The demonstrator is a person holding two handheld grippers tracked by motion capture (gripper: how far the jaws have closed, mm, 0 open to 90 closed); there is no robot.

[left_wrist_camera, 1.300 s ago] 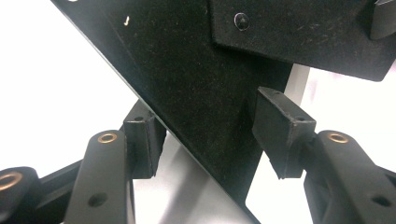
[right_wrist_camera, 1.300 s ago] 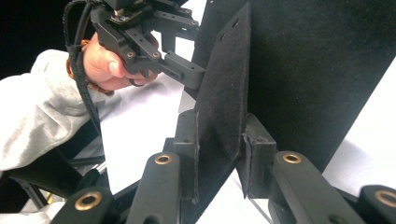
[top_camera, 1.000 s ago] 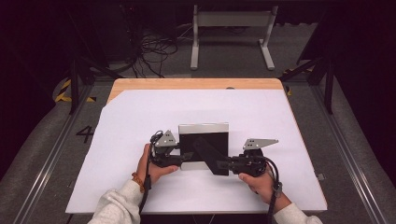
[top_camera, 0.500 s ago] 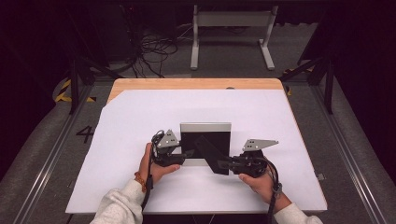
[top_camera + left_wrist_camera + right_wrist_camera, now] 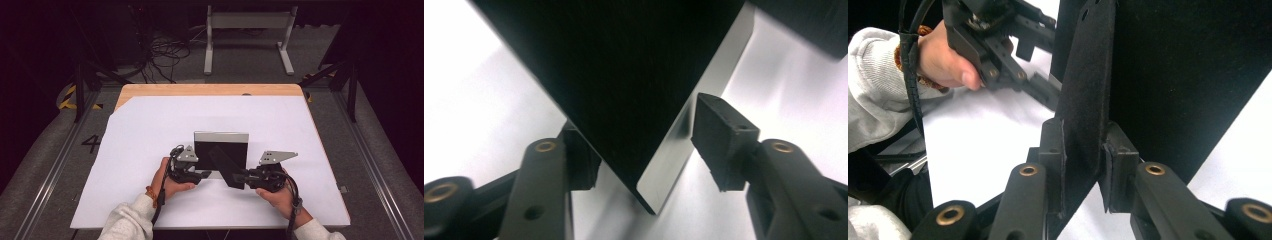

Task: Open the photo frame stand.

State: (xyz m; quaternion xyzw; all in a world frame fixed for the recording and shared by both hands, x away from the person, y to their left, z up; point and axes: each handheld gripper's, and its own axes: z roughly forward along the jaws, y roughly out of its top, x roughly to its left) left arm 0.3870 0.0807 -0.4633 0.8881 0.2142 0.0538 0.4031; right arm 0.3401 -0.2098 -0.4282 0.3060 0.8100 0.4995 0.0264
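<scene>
A black photo frame [image 5: 227,148] with a silver rim stands tilted on the white table cover [image 5: 150,125], its back toward me. Its black easel flap [image 5: 226,166] swings out from the back toward the lower right. My right gripper [image 5: 245,176] is shut on that flap [image 5: 1083,95], with both pads pressed against it [image 5: 1082,167]. My left gripper [image 5: 202,175] is open at the frame's lower left corner. In the left gripper view that corner [image 5: 649,170] sits between the jaws [image 5: 649,155]; the right pad [image 5: 719,140] stands apart from the silver edge.
The white cover lies over a wooden tabletop [image 5: 210,90], with bare room on all sides of the frame. A metal stand [image 5: 247,30] and cables [image 5: 160,55] are on the floor beyond the far edge. Rails [image 5: 370,160] run along both sides of the table.
The frame has tipped up more, and its silver top edge and the diagonal flap now show more plainly. The left gripper has shifted slightly right toward the frame's corner. The right gripper has barely moved.
</scene>
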